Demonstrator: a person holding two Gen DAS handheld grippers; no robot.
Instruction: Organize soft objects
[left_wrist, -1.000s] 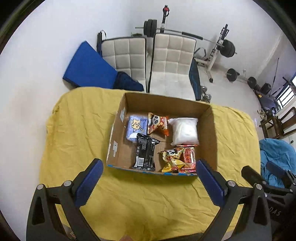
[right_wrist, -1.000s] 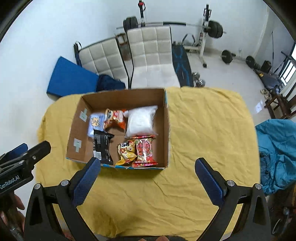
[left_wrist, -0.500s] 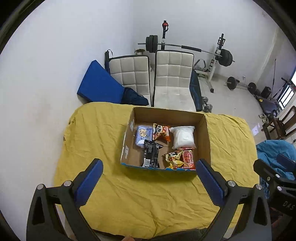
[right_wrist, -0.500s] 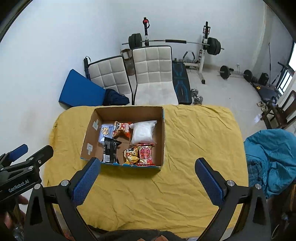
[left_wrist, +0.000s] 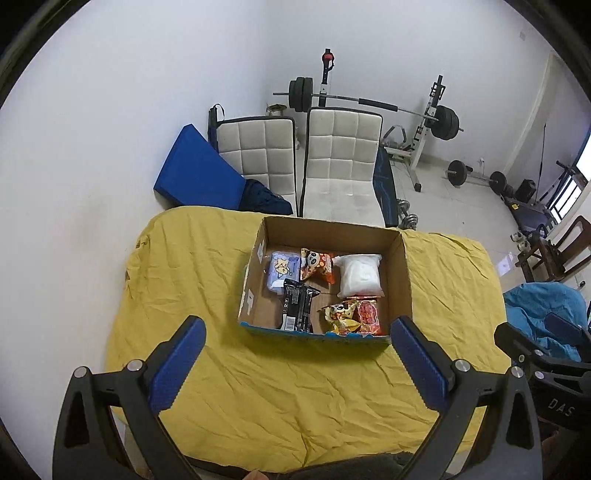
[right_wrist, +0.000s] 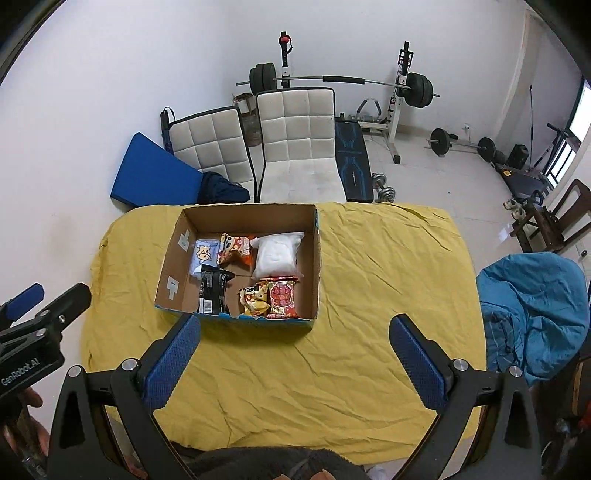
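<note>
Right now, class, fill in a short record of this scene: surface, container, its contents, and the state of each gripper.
surface: yellow cloth covering the table
container: open cardboard box standing on the cloth
contents far row: light blue packet, orange snack bag, white bag
contents near row: black packet, yellow snack bag, red packet
left gripper: open, empty, held back from the box
right gripper: open, empty, held back from the box
</note>
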